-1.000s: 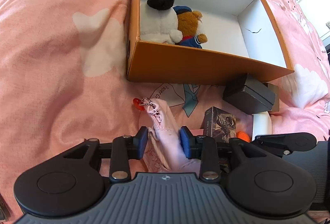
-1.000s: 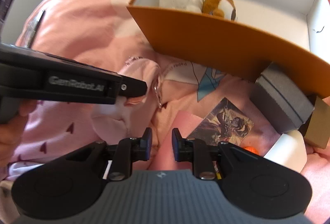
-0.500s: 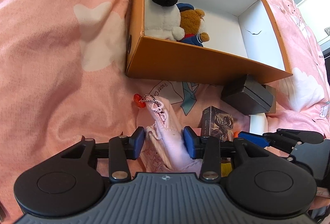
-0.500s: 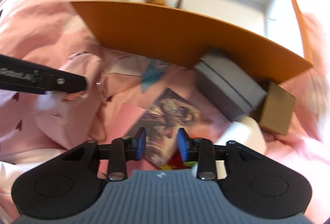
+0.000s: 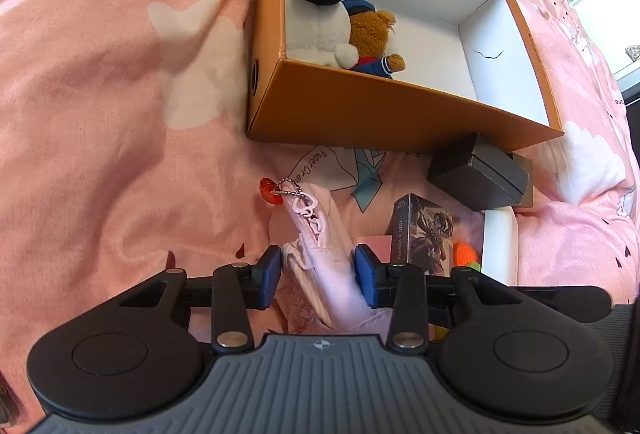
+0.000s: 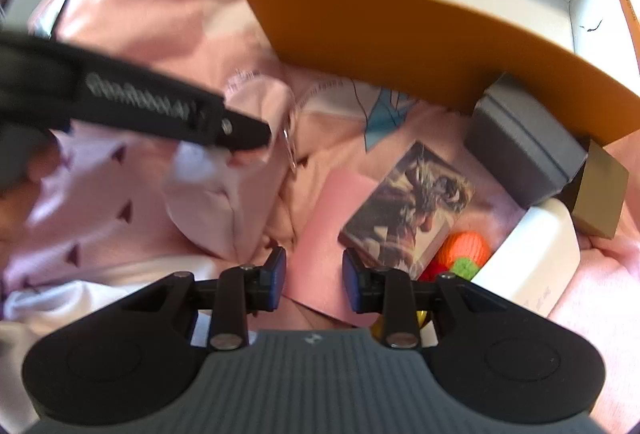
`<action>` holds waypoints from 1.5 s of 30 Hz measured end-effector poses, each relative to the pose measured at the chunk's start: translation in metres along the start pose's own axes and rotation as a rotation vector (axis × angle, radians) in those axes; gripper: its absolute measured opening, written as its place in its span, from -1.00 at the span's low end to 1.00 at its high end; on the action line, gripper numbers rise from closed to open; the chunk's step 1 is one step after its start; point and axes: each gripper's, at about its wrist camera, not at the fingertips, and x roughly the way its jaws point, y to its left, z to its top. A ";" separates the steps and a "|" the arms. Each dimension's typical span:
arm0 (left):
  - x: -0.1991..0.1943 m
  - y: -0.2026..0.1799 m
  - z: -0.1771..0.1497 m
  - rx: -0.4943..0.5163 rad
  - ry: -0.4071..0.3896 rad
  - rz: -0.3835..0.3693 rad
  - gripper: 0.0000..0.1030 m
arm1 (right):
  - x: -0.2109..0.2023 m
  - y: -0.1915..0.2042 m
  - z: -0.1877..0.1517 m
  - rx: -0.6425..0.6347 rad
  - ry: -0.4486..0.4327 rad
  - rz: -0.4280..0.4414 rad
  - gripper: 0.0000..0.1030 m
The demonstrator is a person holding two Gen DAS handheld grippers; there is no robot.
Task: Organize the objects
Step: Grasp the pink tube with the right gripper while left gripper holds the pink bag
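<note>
Pointing steeply down, left hand-held gripper point(image 5: 319, 270), straddling pink pouch point(image 5: 320, 238)

— What lies before the orange box point(image 5: 360, 114)?
— A pale pink pouch point(image 5: 324, 254) with a red charm point(image 5: 270, 191); a photo-card box point(image 5: 424, 234); a dark grey case point(image 5: 480, 174).
— And inside?
— A white plush point(image 5: 320, 30) beside a brown bear point(image 5: 370, 38), in its left corner.

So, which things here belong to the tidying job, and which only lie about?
For the job:
orange box
pink pouch
photo card box
dark grey case
left tongs

Lying about:
pink bedsheet
</note>
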 end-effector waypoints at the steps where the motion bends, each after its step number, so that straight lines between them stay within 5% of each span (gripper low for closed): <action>1: 0.000 0.001 -0.001 0.000 -0.001 -0.001 -0.12 | 0.004 0.002 0.000 0.012 0.009 -0.006 -0.33; 8: -0.006 0.006 -0.005 0.009 -0.014 -0.002 -0.13 | 0.030 0.015 0.004 0.007 0.039 -0.077 0.14; 13: -0.006 0.009 -0.007 0.009 -0.024 0.018 -0.13 | 0.044 0.026 0.007 -0.037 0.016 -0.204 0.27; 20: -0.003 0.015 -0.008 0.005 -0.016 0.020 -0.17 | 0.055 0.029 0.007 -0.072 0.036 -0.232 0.37; 25: -0.007 0.015 -0.008 0.014 -0.025 0.018 -0.16 | 0.047 0.026 0.003 -0.056 0.025 -0.231 0.26; 36: -0.009 0.015 -0.008 0.017 -0.021 0.015 -0.16 | -0.006 0.017 -0.008 0.021 -0.073 -0.156 -0.65; 45: -0.008 0.011 -0.009 0.024 -0.015 -0.024 -0.18 | -0.027 0.002 -0.014 0.045 -0.119 -0.219 -0.76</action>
